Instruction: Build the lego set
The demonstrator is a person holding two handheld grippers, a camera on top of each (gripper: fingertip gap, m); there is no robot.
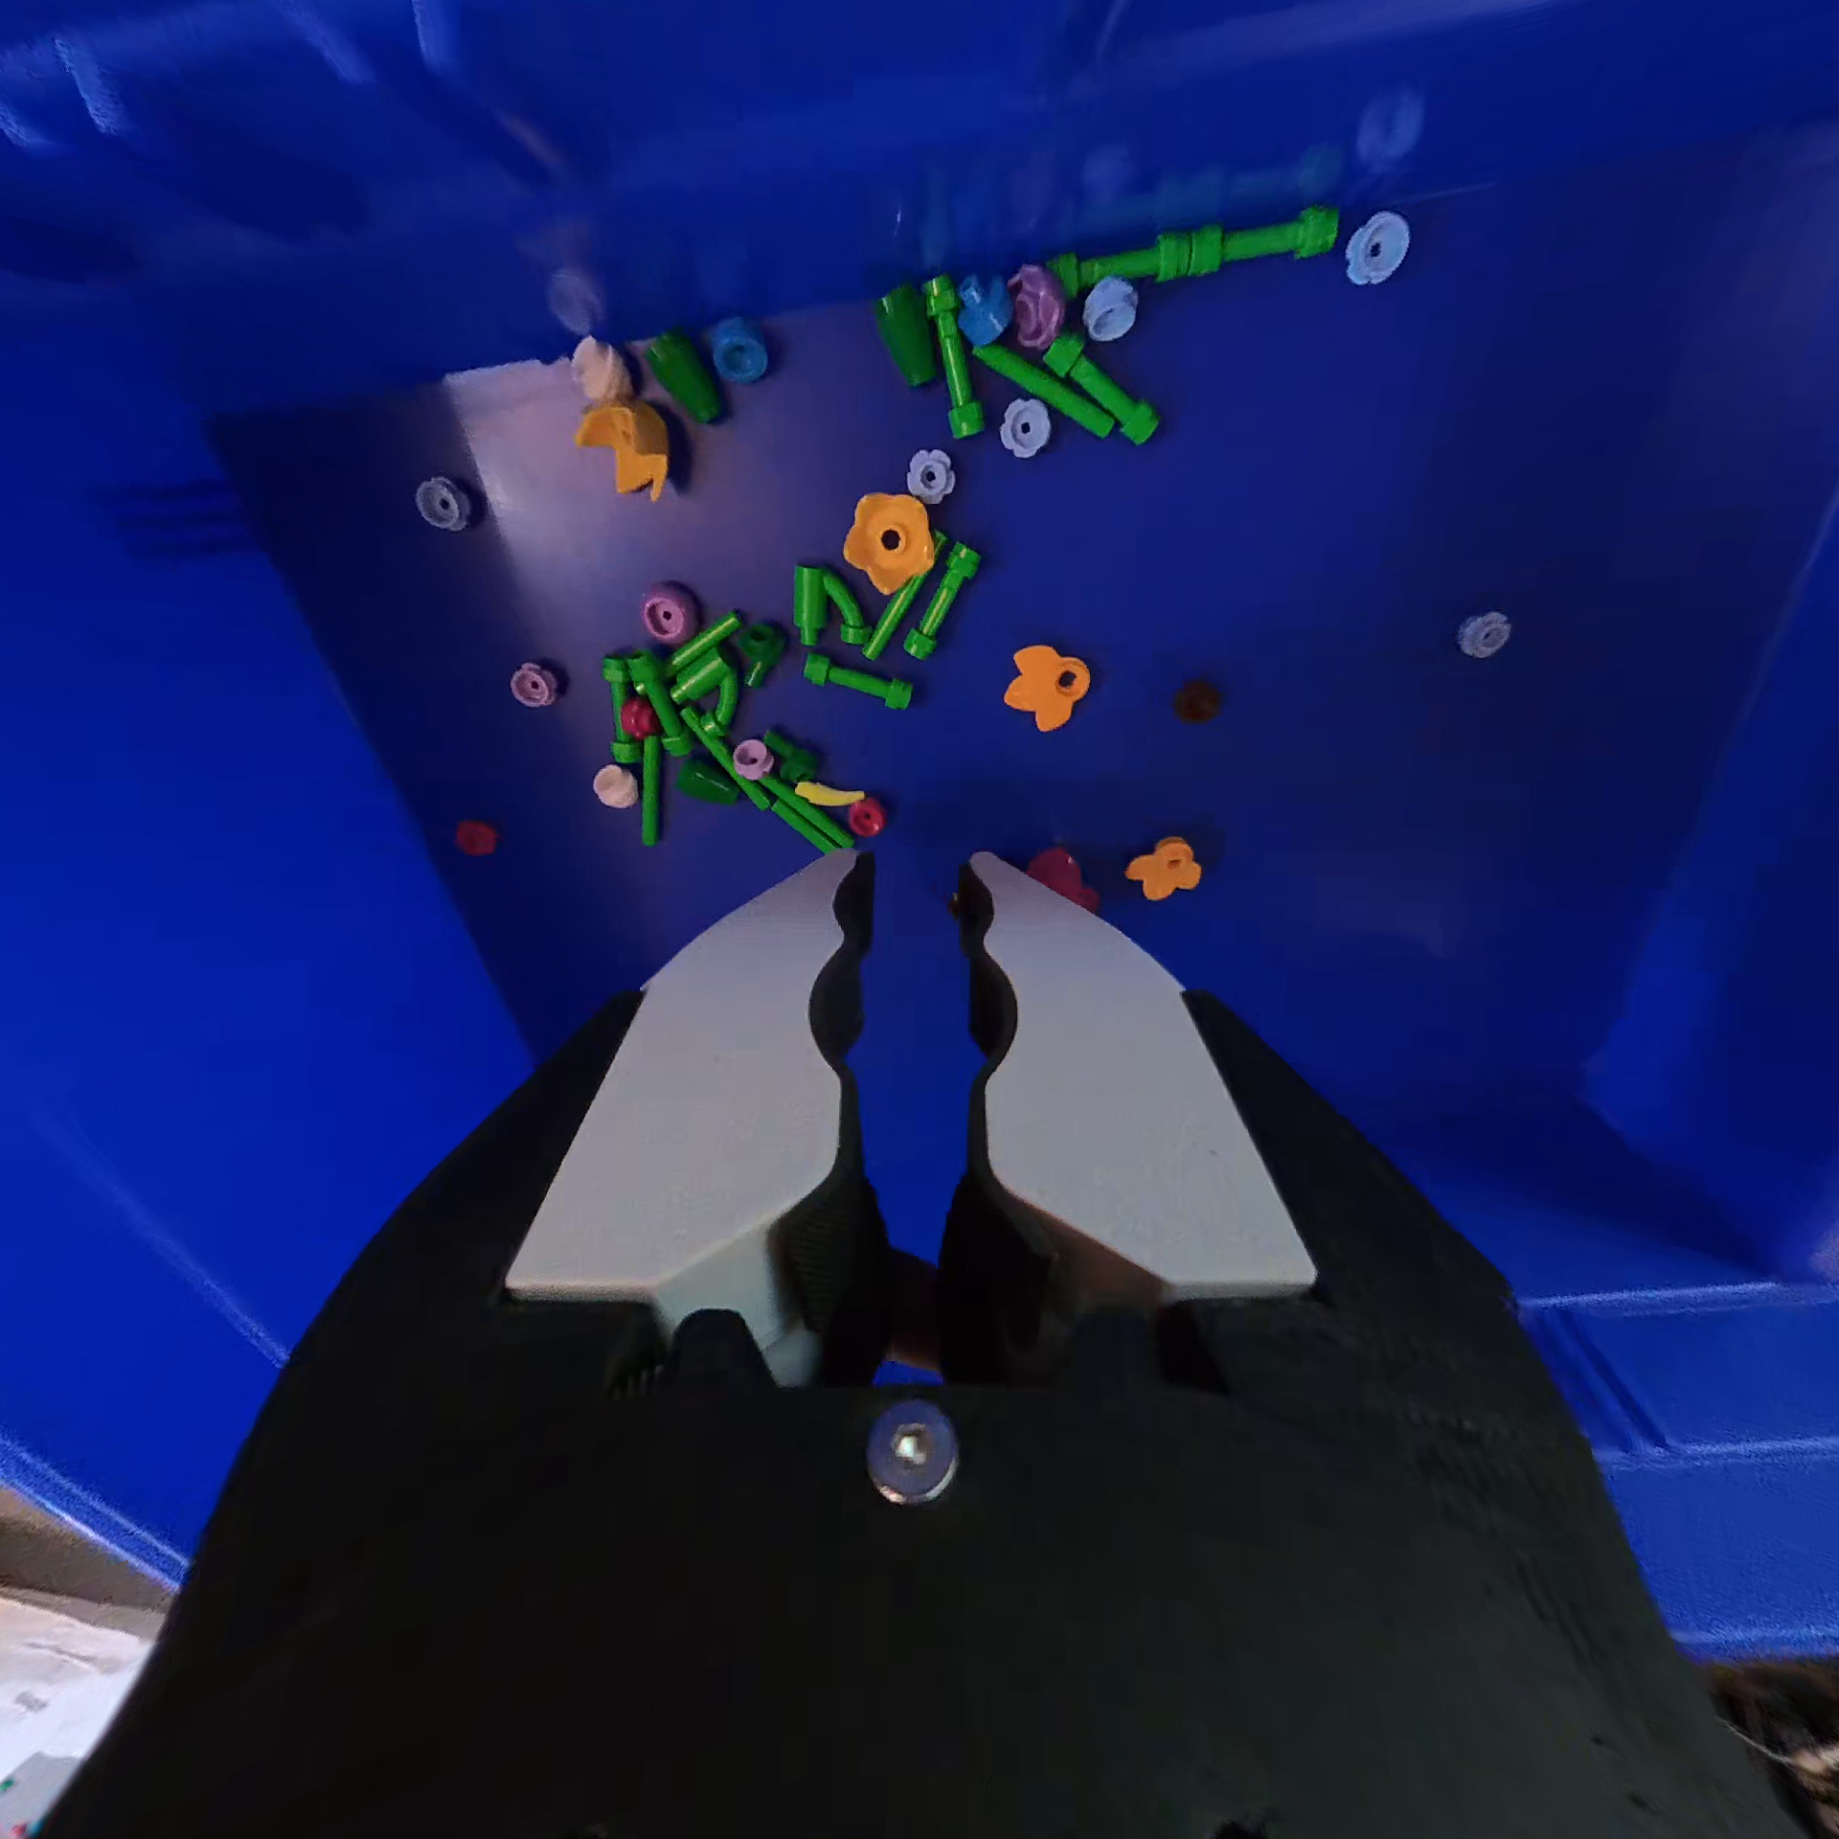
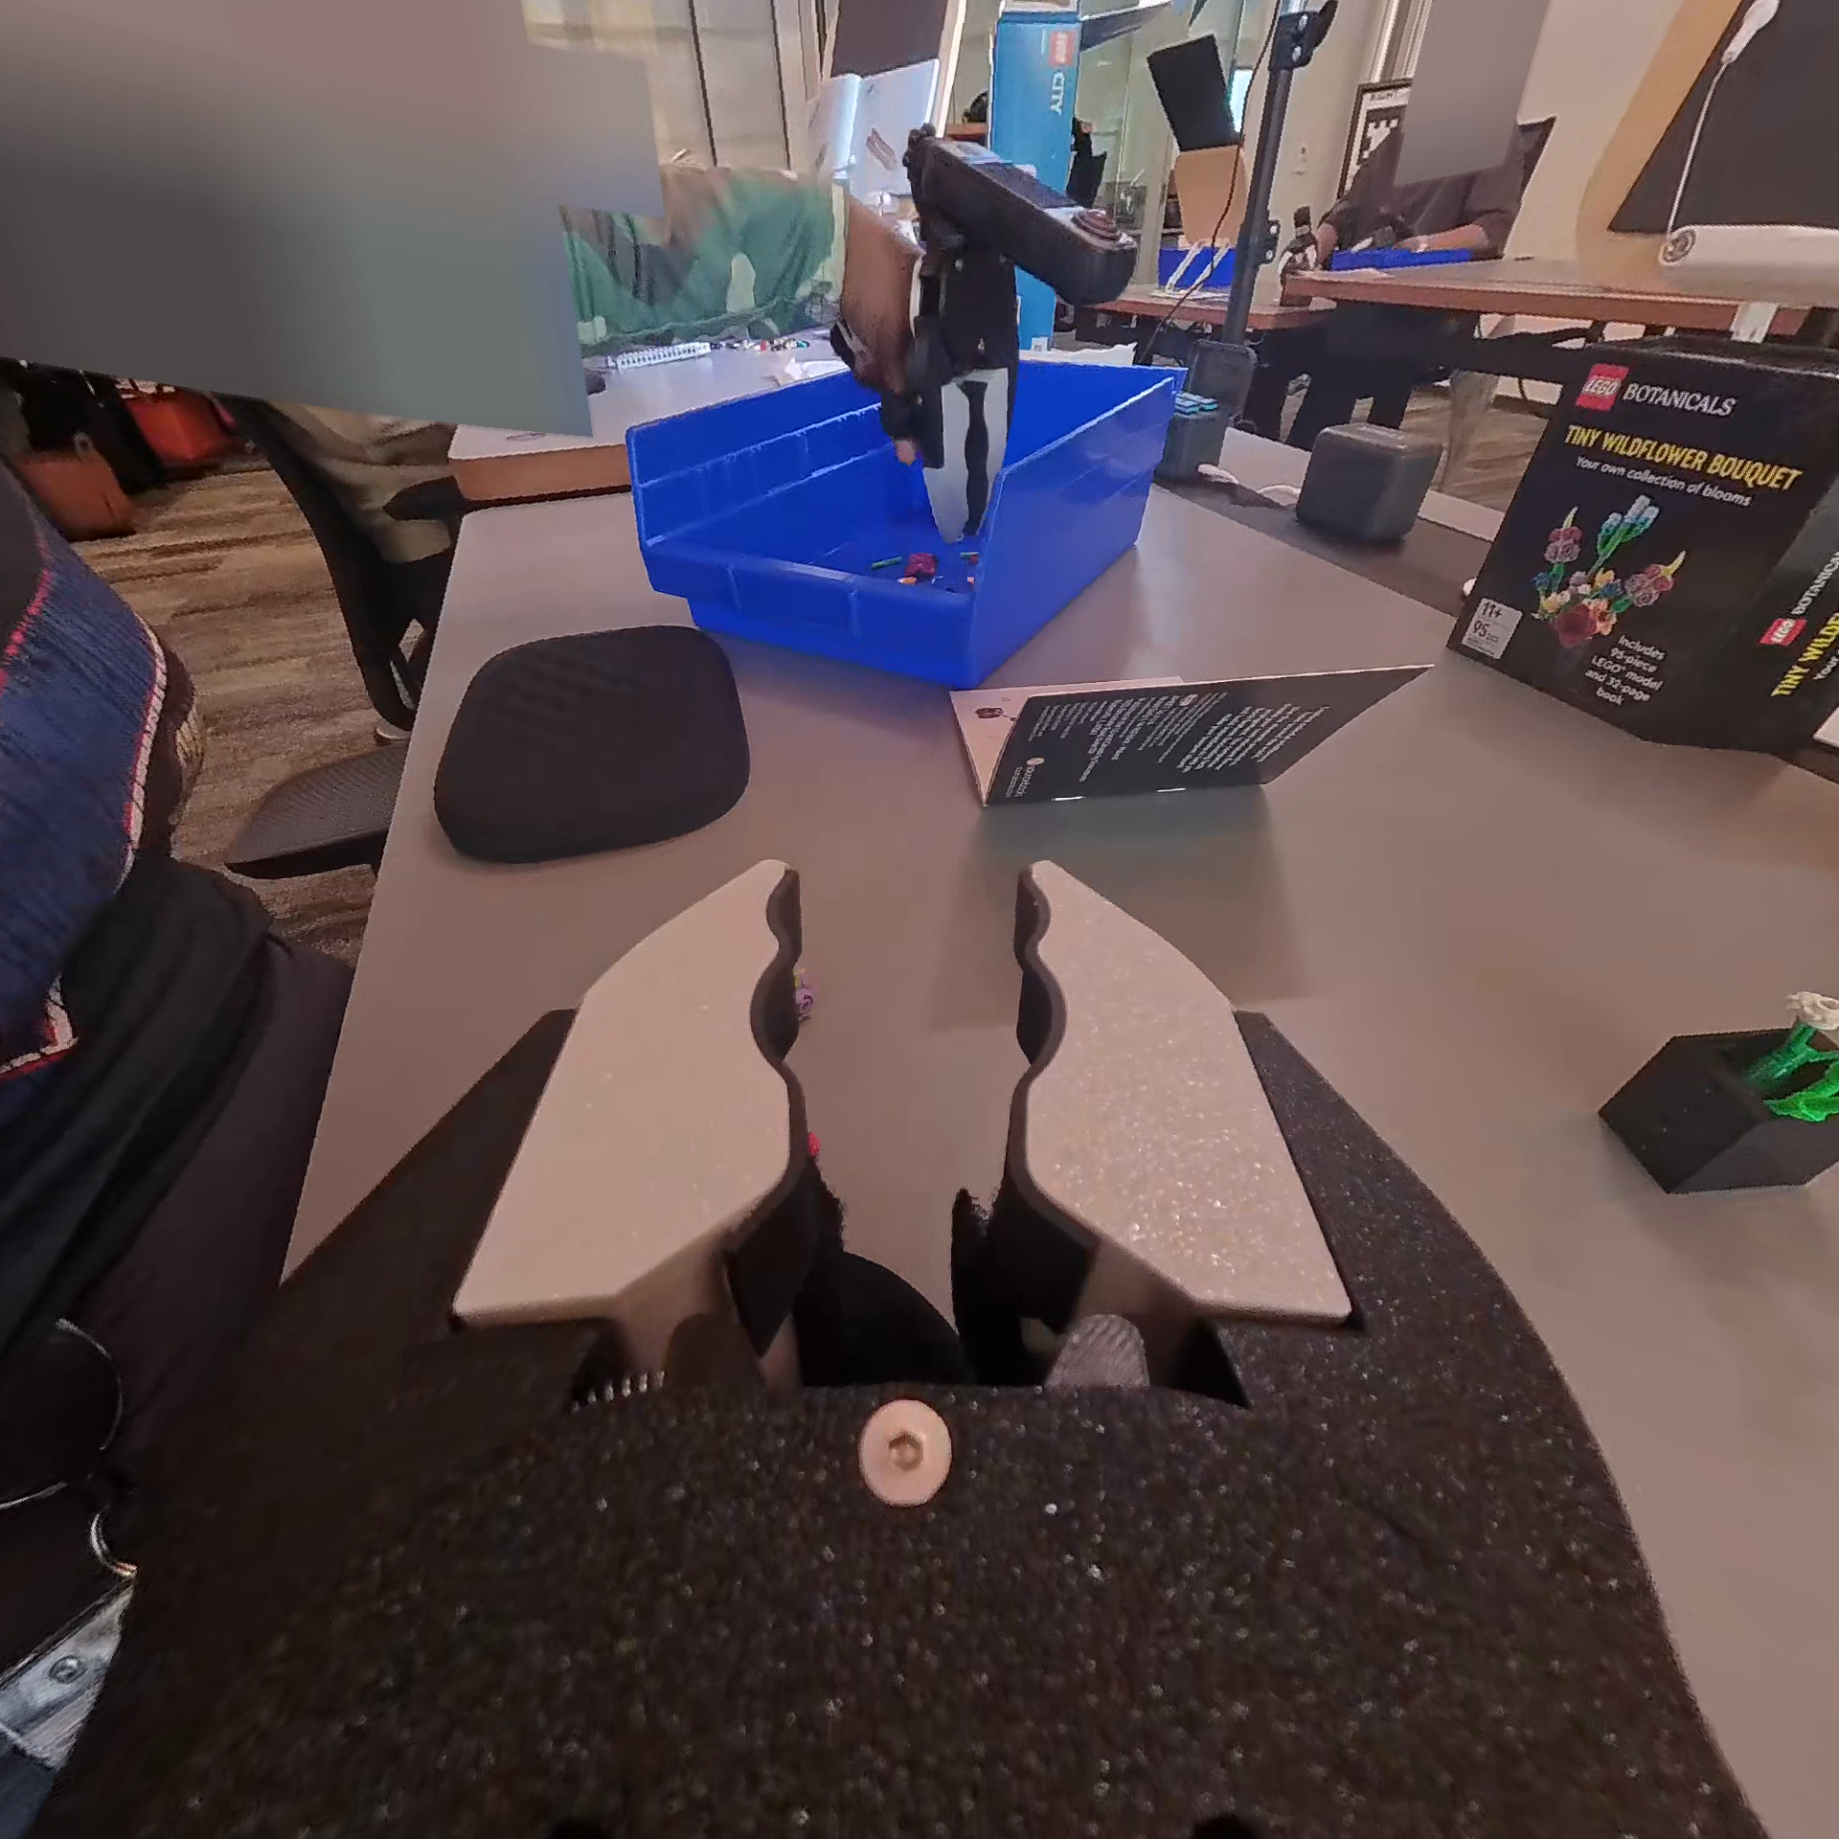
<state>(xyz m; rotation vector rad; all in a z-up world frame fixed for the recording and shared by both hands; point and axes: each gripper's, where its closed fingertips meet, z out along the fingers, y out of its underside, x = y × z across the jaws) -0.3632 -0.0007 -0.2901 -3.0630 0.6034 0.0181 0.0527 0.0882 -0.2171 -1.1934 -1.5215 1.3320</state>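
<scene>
The right gripper (image 2: 908, 876) hangs low over the near part of the grey table (image 2: 1393, 945), its jaws set well apart with only bare tabletop between them; a tiny purple-and-green piece (image 2: 806, 995) peeks out beside its left finger, and whether it touches the finger cannot be told. Toward the table's right edge stands a small black pot (image 2: 1692, 1124) with green stems and a white bloom in it. Farther in, a black cushion pad (image 2: 592, 741) lies at the left edge, and a dark leaflet (image 2: 1184, 731) lies open near the middle. The black set box (image 2: 1642, 557) stands toward the far right.

Beyond the pad and leaflet sits the blue bin (image 2: 796, 597), and the left gripper (image 2: 960, 527), held in a person's hand (image 2: 881, 308), points down into it.

Inside the bin, the left gripper (image 1: 914, 866) shows its jaws parted by a narrow gap, holding nothing, tips just above the bin floor (image 1: 1343, 796). A magenta piece (image 1: 1060, 876) and a small orange flower (image 1: 1164, 868) lie just beside the right fingertip. A tangle of green stems (image 1: 697, 716) with pink and red studs lies toward the left wall. Mid-floor lie a large orange flower (image 1: 889, 542) and another orange bloom (image 1: 1047, 687). Along the far wall, more green stems (image 1: 1194, 249) mix with pale blue and purple studs.
</scene>
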